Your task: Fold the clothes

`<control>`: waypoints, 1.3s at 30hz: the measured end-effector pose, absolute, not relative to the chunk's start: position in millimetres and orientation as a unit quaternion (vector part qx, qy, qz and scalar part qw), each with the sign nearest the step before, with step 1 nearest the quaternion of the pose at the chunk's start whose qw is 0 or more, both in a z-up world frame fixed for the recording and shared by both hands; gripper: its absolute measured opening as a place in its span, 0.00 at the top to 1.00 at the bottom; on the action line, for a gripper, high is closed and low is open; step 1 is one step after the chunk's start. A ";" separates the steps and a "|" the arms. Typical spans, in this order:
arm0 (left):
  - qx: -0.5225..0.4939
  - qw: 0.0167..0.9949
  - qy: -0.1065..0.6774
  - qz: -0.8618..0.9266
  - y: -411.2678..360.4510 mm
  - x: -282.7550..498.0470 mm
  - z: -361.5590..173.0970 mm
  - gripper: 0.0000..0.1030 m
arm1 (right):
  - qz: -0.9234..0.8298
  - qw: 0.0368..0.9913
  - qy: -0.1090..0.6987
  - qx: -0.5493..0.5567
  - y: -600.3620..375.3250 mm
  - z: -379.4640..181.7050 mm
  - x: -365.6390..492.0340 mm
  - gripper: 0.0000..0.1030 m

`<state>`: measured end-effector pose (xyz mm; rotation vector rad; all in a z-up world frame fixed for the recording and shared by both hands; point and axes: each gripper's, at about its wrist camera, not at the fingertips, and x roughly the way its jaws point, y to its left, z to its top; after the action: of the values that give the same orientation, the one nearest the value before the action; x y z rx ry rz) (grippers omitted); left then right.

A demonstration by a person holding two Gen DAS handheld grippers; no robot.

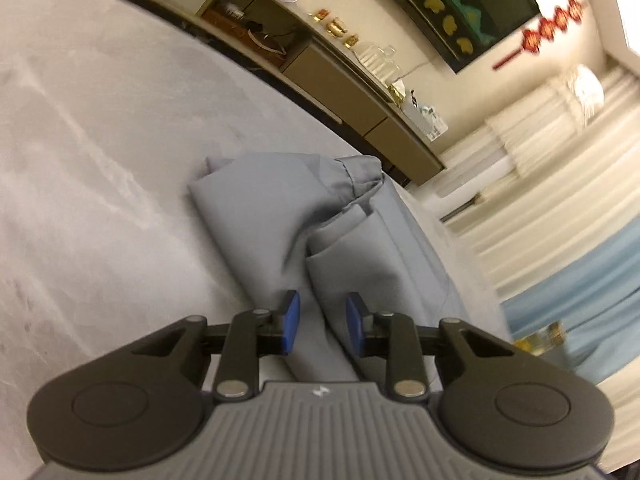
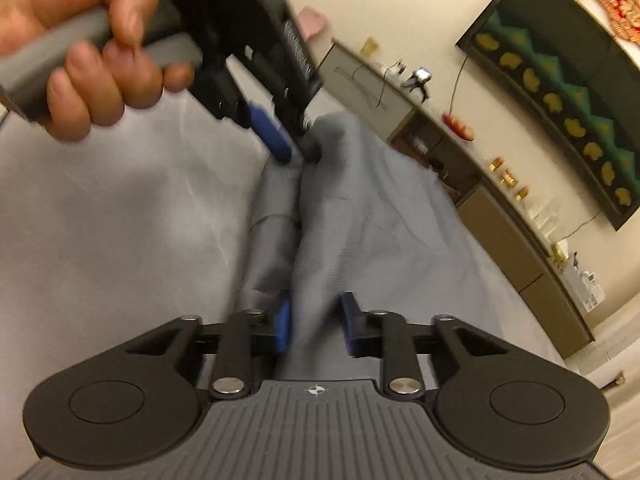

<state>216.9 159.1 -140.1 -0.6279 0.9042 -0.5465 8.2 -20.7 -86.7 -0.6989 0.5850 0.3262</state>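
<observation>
1. Blue-padded black fingers of the left gripper (image 1: 322,322) sit nearest the left wrist lens, parted, with a raised ridge of cloth running up between the pads; whether the pads touch the cloth cannot be told.
2. That cloth is a grey-blue folded garment (image 1: 280,216), lying bunched in several layers on a pale grey bed sheet (image 1: 92,128), close to the sheet's far edge.
3. From the right wrist view, the right gripper (image 2: 315,320) likewise has its blue pads apart, straddling a fold of the same garment (image 2: 360,216); the picture is blurred here, so contact is uncertain.
4. Further along the garment in that view, the left gripper (image 2: 294,146) points down at the cloth's far end, its blue pad at the fabric, and a bare hand (image 2: 88,48) is wrapped around its grey handle.
5. Pale sheet (image 2: 120,200) spreads to the left of the garment.
6. Beyond the bed runs a long beige sideboard (image 1: 340,68) carrying small gold ornaments and a plate of reddish food, with a dark framed wall panel (image 1: 460,4) above it and cream curtains (image 1: 560,184) to the right.
</observation>
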 end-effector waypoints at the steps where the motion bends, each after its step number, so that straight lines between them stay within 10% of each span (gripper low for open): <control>1: -0.302 0.813 0.427 -0.256 161.5 219.3 -143.0 0.75 | 0.154 0.883 0.278 -0.344 -17.0 -86.1 5.7 0.86; 14: -0.235 0.889 0.312 -0.238 153.3 196.6 -79.6 0.74 | 0.154 0.881 0.264 -0.360 7.4 -100.8 -32.4 0.79; 29: -0.133 0.865 0.365 -0.316 55.1 147.6 -98.0 0.75 | 0.134 0.832 0.367 -0.394 -129.0 -97.7 -14.6 0.75; 39: -0.126 0.888 0.319 -0.307 51.4 142.6 -97.8 0.73 | 0.126 0.936 0.327 -0.027 -163.5 -18.2 26.3 0.75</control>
<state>142.6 51.4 -97.8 -0.2613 0.6630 -0.6374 26.3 -163.5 -18.2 -0.0544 0.6679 0.2577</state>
